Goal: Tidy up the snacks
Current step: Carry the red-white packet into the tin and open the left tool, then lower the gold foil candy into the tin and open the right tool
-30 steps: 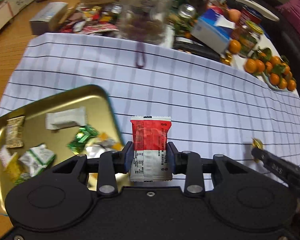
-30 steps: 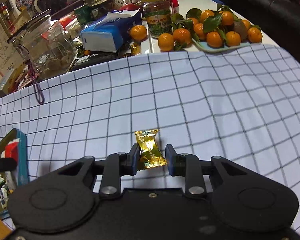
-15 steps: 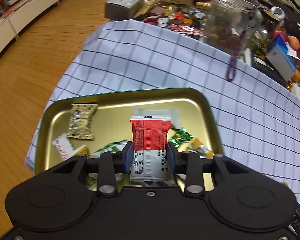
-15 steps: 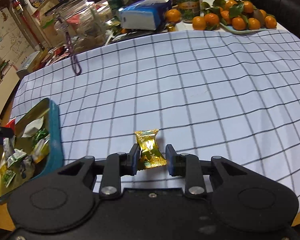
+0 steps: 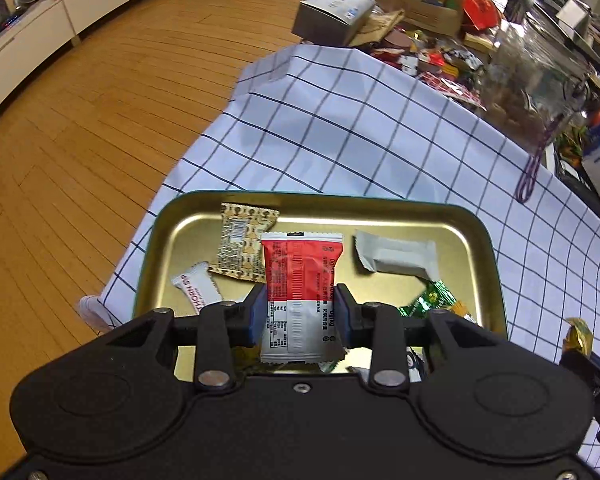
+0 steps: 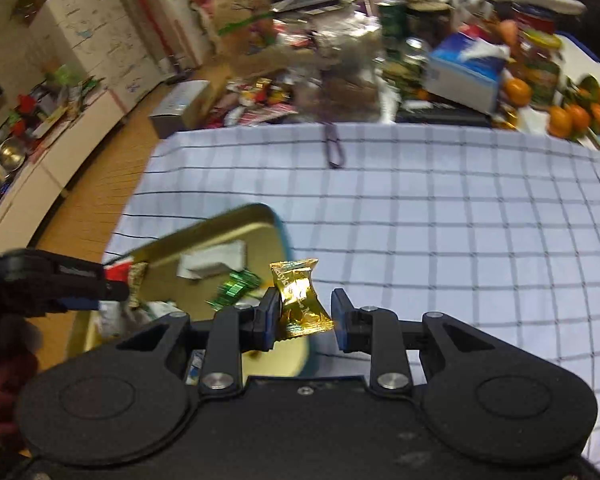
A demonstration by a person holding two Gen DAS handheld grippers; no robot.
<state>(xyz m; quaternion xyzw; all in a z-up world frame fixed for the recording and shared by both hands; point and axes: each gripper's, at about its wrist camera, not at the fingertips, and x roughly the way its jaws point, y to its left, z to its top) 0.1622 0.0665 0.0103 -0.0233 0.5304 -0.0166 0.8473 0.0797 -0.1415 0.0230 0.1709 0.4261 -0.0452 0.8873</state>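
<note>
Two wrapped snacks hang over a gold rectangular metal tray (image 5: 485, 240): the left gripper (image 5: 300, 314) is clamped on a red-and-white sachet (image 5: 300, 276) directly above the tray's middle, while the right gripper (image 6: 306, 314) pinches a crinkled gold foil candy (image 6: 300, 300) by one side, just over the tray's near edge. Released there, the candy could likely strike the rim and skid onto the white checked tablecloth (image 6: 440, 216); its glossy wrapper sits skewed between the pads.
</note>
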